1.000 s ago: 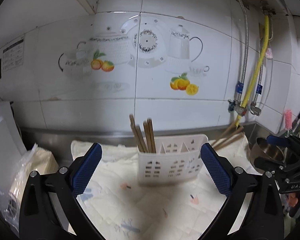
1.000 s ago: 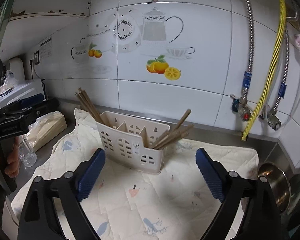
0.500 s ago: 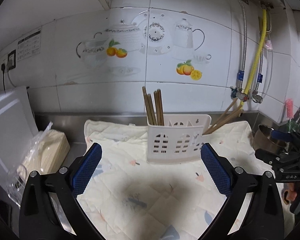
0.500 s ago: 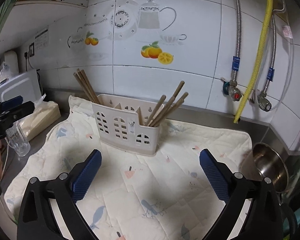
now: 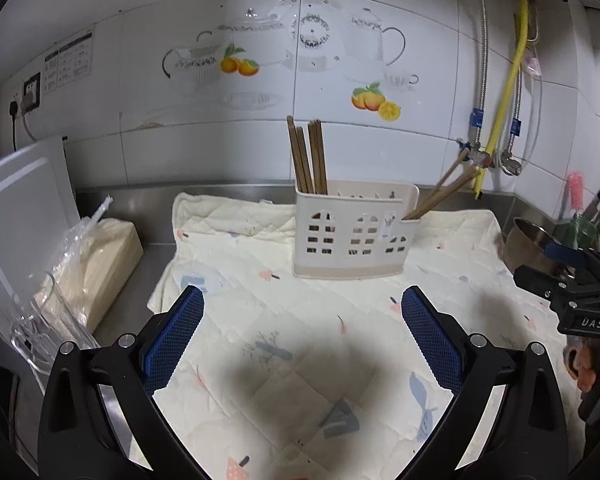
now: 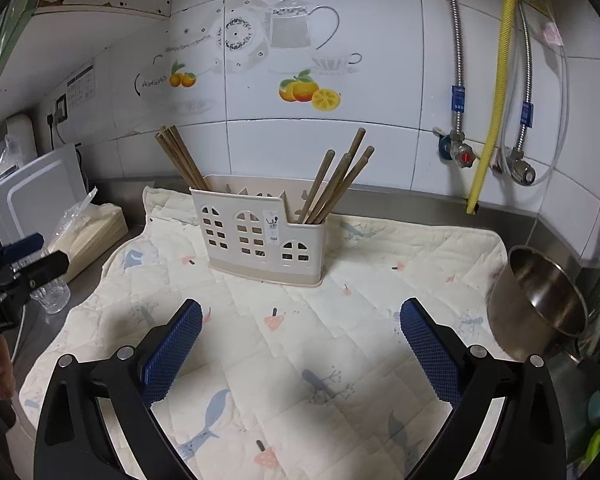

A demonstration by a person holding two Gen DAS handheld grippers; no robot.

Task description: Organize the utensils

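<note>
Both my grippers have backed away from the white perforated plastic holder on the quilted cloth; left gripper and right gripper gape wide, empty; brown wooden chopsticks stand sorted, so I judge the task nearly finished

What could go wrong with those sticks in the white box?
The chopsticks on the right lean far out of the holder, so bumping them might tip it. The holder stands on a soft quilted cloth and could slide. The steel pot sits close to the right gripper, whose jaws are open and empty.
</note>
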